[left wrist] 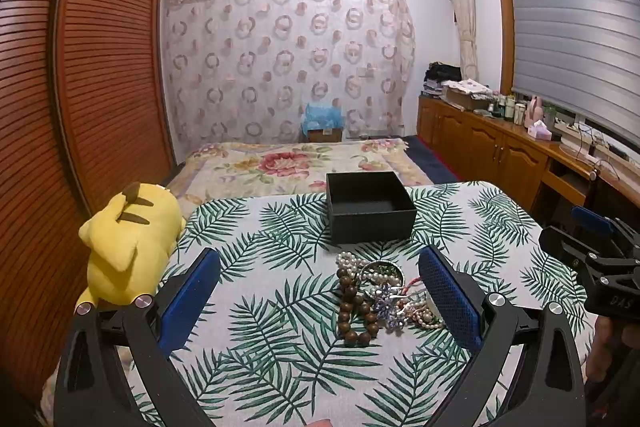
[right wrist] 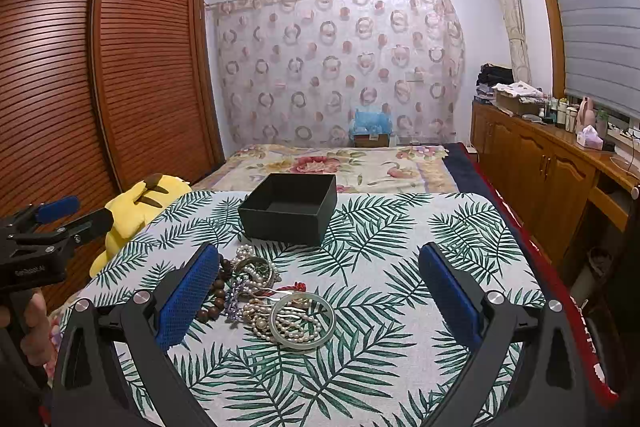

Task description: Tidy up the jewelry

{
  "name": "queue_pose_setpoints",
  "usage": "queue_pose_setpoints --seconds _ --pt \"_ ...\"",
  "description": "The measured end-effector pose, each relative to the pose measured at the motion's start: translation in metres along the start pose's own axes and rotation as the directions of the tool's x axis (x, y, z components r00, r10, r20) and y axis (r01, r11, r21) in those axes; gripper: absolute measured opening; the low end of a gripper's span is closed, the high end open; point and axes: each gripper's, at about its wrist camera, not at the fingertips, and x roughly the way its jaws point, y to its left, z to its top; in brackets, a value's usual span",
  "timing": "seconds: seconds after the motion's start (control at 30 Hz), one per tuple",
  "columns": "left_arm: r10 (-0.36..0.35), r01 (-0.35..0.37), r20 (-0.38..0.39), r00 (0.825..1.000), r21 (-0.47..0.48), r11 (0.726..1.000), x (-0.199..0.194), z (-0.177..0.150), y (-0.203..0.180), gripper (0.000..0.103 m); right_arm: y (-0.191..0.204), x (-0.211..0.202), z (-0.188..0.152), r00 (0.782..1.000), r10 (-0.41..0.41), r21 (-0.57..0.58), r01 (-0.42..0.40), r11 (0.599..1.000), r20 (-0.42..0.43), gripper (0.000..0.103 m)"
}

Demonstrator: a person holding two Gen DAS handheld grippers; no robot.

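Blue-padded, my left tool [left wrist: 320, 301] and right tool [right wrist: 320, 297] both gape wide, empty, around tangled pearl and wooden-bead jewelry [left wrist: 374, 297]; open square black box [left wrist: 370, 207] beyond.

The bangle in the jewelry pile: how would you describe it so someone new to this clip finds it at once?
Start at the table with the palm-leaf cloth. In front of the black box lies a jewelry pile. The bangle sits at the pile's near right edge in the right wrist view: a smooth, pale, rigid ring, with pearl strands lying across it, unlike the dark wooden beads on the left.
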Motion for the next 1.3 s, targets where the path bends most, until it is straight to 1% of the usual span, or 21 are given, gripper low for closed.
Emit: queue_pose_setpoints --seconds 0.3,1.3 --pt "-0.001 0.001 0.005 1.000 -0.001 1.000 -0.0034 0.0039 -0.0029 0.096 -0.0010 0.0004 -0.0007 1.000 0.002 0.001 -0.002 1.000 0.001 0.101" --pt "-0.002 0.002 0.013 1.000 -0.004 1.000 -0.0061 0.0017 -0.0024 0.096 0.0032 -0.0054 0.0046 1.000 0.003 0.003 -0.003 1.000 0.007 0.101"
